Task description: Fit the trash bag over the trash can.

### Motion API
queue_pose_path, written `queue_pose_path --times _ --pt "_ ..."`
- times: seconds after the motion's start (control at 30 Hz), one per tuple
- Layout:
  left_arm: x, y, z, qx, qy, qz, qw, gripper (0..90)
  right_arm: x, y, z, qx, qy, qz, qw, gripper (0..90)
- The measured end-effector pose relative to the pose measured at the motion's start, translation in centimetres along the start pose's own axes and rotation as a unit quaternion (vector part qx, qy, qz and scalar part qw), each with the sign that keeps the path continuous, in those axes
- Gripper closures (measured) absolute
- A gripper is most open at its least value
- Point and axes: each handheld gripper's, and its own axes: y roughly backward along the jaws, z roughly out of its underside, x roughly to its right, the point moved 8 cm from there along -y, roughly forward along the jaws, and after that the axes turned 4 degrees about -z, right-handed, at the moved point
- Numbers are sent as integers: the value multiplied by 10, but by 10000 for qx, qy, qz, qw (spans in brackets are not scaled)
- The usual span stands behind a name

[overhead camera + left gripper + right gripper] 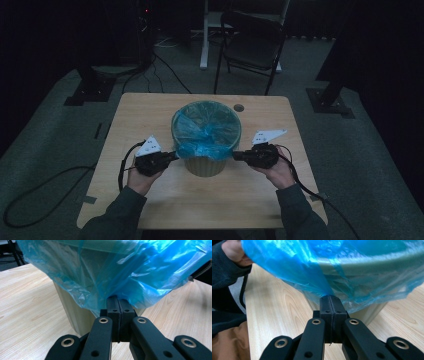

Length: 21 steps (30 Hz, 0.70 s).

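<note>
A pale round bin stands in the middle of the wooden table. A thin blue plastic bag lines it and hangs over its rim. My left gripper is at the bin's left side, shut on the bag's hanging edge. At the bin's right side my right gripper is shut on the bag's edge too. In both gripper views the black jaws meet, with blue film pinched at the tips and the bin wall behind.
A black folding chair stands beyond the table's far edge, next to a white post. A small round hole is in the tabletop behind the bin. Cables trail over the grey floor at the left.
</note>
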Motion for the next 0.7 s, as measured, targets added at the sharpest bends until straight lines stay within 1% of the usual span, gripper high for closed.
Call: queue_pose_path --times 0.03,0.2,0.23,0.37,0.43,0.53,0.57,0.6,0.63,0.67,0.7 --pt "0 0 1 -8 -2 -3 10000 897 1 0 2 -46 3 25 10000 900" --pt "2 -1 4 -93 -54 8 9999 897 -2 -2 6 -138 28 -42 9999 900" --pt "4 -4 6 -130 -73 28 9999 897 -3 -3 6 -146 12 -69 9999 900" --pt "9 -12 13 -329 -150 73 9993 898 -9 -11 5 -249 120 -149 9995 900" --pt "9 -15 15 -393 -141 76 9991 898 -9 -13 5 -309 172 -105 9993 900" --pt "4 -13 17 -397 -43 48 9992 898 -5 -10 7 -321 132 -31 9994 900" --pt "0 -12 17 -374 31 15 9993 897 -3 -9 8 -311 104 -16 9995 900" --pt "-3 -10 18 -364 54 -16 9993 897 0 -5 9 -264 60 17 9996 900" --pt "-3 -10 18 -364 54 -16 9993 897 0 -5 9 -264 60 17 9996 900" --pt "-5 -9 18 -347 87 -44 9993 896 4 0 10 -225 4 60 9997 900" --pt "-10 -7 19 -342 117 -100 9993 896 5 2 10 -205 -7 81 9998 900"
